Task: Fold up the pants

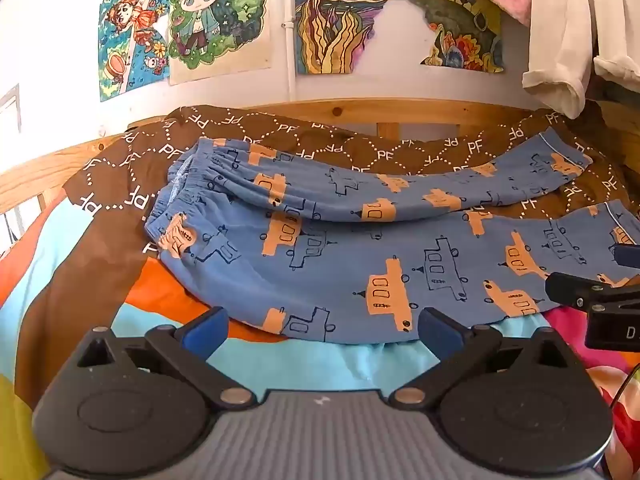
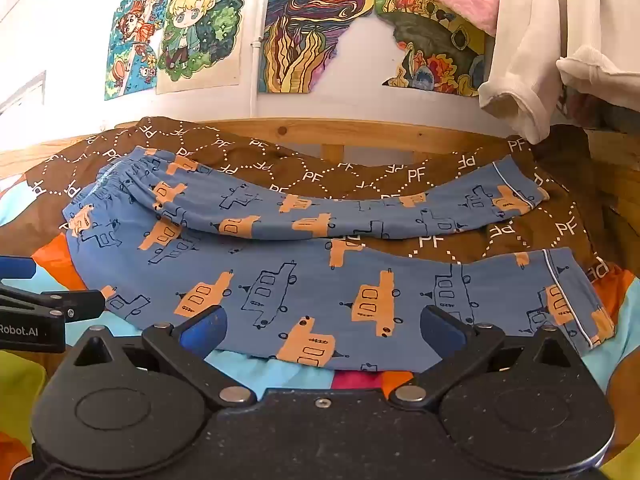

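Blue pants (image 1: pixel 340 252) with orange and outlined vehicle prints lie spread flat on the bed, waistband to the left, both legs running right with a gap between them. They also show in the right wrist view (image 2: pixel 320 280). My left gripper (image 1: pixel 322 330) is open and empty at the near edge of the lower leg. My right gripper (image 2: pixel 322 330) is open and empty at the near edge of the same leg, further right toward the cuff (image 2: pixel 572 300). The right gripper's body (image 1: pixel 592 292) shows at the right of the left wrist view.
A brown blanket (image 1: pixel 132 184) with white PF letters lies under the pants' far side. A colourful sheet (image 1: pixel 280 360) covers the near side. A wooden bed rail (image 2: pixel 360 128) and a wall with drawings (image 2: pixel 304 28) stand behind. White and pink clothes (image 2: pixel 532 40) hang at the upper right.
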`<state>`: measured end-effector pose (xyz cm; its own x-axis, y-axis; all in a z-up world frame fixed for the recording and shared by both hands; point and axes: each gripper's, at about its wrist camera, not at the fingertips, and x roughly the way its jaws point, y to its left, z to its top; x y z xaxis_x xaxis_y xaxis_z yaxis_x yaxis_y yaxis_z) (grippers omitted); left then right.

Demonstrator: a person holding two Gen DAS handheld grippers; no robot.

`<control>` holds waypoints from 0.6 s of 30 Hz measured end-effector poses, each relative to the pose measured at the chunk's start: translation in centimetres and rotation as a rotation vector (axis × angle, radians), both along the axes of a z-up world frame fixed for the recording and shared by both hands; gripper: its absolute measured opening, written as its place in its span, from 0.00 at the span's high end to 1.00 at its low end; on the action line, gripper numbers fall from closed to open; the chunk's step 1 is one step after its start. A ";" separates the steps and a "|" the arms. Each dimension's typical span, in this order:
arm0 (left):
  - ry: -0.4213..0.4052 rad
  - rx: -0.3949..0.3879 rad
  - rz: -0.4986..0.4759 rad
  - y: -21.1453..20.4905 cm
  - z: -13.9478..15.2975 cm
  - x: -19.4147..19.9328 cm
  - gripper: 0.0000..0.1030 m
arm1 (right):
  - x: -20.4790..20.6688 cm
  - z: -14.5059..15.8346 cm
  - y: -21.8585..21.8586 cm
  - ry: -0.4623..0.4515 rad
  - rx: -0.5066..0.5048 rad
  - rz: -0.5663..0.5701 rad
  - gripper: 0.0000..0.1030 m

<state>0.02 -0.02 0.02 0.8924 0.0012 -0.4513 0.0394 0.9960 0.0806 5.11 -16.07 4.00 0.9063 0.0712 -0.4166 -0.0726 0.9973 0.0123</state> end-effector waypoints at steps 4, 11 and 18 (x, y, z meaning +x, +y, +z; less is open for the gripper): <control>0.045 -0.014 0.014 0.4 0.0 0.6 0.00 | 0.0 -0.1 0.0 0.002 -0.001 -0.001 0.01; 0.056 0.005 0.030 0.1 -0.2 0.6 0.00 | 0.1 -0.2 -0.1 0.002 -0.001 -0.002 0.01; 0.069 0.007 0.033 0.1 -0.4 0.7 0.00 | 0.1 -0.2 -0.2 0.005 0.001 -0.002 0.01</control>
<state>0.69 0.06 -0.35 0.8588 0.0338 -0.5112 0.0120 0.9962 0.0861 5.24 -16.26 3.78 0.9044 0.0700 -0.4208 -0.0708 0.9974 0.0138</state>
